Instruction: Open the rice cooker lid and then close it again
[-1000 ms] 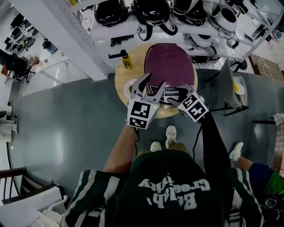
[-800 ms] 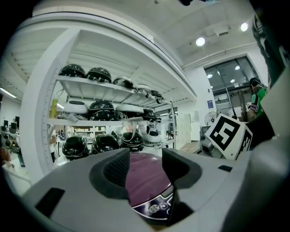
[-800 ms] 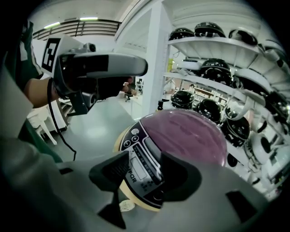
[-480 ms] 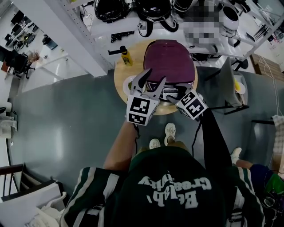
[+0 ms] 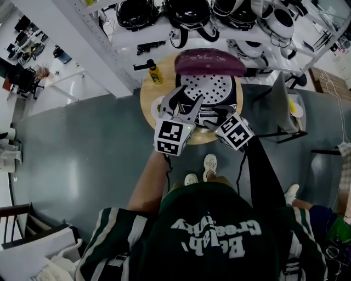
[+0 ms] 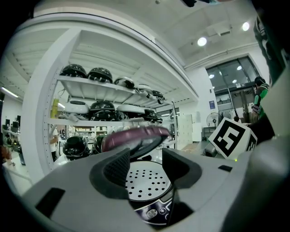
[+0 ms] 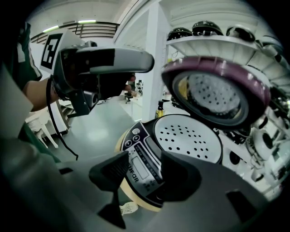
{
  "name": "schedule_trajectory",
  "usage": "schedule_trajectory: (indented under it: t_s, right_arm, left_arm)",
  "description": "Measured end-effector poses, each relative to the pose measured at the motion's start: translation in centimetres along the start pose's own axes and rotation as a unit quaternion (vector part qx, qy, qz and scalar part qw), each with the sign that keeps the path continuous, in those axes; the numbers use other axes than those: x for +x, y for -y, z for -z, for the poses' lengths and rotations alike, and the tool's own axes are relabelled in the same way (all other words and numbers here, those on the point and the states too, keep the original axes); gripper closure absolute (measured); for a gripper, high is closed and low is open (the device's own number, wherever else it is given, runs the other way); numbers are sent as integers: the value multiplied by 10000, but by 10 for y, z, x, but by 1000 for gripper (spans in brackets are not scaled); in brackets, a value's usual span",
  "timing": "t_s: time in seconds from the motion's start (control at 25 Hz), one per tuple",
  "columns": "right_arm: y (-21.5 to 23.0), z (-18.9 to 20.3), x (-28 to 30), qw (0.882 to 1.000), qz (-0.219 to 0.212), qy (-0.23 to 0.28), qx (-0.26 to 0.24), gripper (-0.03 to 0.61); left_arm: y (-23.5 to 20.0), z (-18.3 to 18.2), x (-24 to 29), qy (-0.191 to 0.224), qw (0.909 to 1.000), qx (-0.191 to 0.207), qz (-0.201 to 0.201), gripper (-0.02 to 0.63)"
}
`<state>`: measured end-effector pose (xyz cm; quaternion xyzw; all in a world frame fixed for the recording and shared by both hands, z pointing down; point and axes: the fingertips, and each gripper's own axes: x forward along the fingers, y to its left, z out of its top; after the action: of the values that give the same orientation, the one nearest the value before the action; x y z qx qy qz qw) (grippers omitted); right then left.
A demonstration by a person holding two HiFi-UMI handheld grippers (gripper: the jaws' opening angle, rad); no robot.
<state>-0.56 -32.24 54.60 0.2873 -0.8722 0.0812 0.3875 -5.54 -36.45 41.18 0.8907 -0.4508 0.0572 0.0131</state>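
Observation:
The rice cooker (image 5: 208, 93) stands on a round wooden table (image 5: 147, 93), its purple lid (image 5: 210, 61) swung up at the back. The white perforated inner plate (image 5: 211, 88) is exposed. My left gripper (image 5: 185, 104) hovers open over the cooker's front left, with nothing between its fingers; through its gap I see the plate (image 6: 147, 181) and the raised lid (image 6: 136, 138). My right gripper (image 5: 213, 123) is open at the cooker's front edge, just above the control panel (image 7: 142, 161). The lid's underside (image 7: 213, 93) faces the right gripper view.
A yellow bottle (image 5: 157, 74) and a white dish (image 5: 160, 104) sit on the table's left side. White shelves with dark helmets (image 5: 189, 13) stand right behind the table. A chair (image 5: 285, 112) is at the right. Grey floor lies all around.
The purple lid, flat on the cooker in both earlier frames, now stands raised at the back. Both grippers have stayed at the cooker's front.

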Motion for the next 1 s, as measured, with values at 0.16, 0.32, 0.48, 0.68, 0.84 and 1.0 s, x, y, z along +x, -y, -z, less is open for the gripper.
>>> schedule_trajectory:
  t_s: [0.16, 0.32, 0.48, 0.68, 0.84, 1.0]
  right_arm:
    - [1, 0, 0, 10000, -11, 50, 26, 347]
    - [5, 0, 2, 9999, -1, 106, 130, 377]
    - [4, -2, 2, 9997, 18, 191, 156, 360]
    - [4, -4, 1, 9995, 35, 263, 198, 359]
    - [6, -4, 1, 9991, 103, 341, 237, 354]
    - [7, -4, 1, 9989, 169, 448, 14, 356]
  left_arm:
    - [0, 0, 0, 2, 10000, -20, -40, 400]
    - [-2, 0, 2, -4, 10000, -19, -66, 400]
    - [-6, 1, 2, -26, 9999, -28, -99, 400]
    - [-8, 2, 4, -62, 9999, -43, -126, 400]
    - [-8, 4, 8, -88, 9998, -40, -154, 400]
    - [-9, 8, 12, -178, 9997, 74, -162, 400]
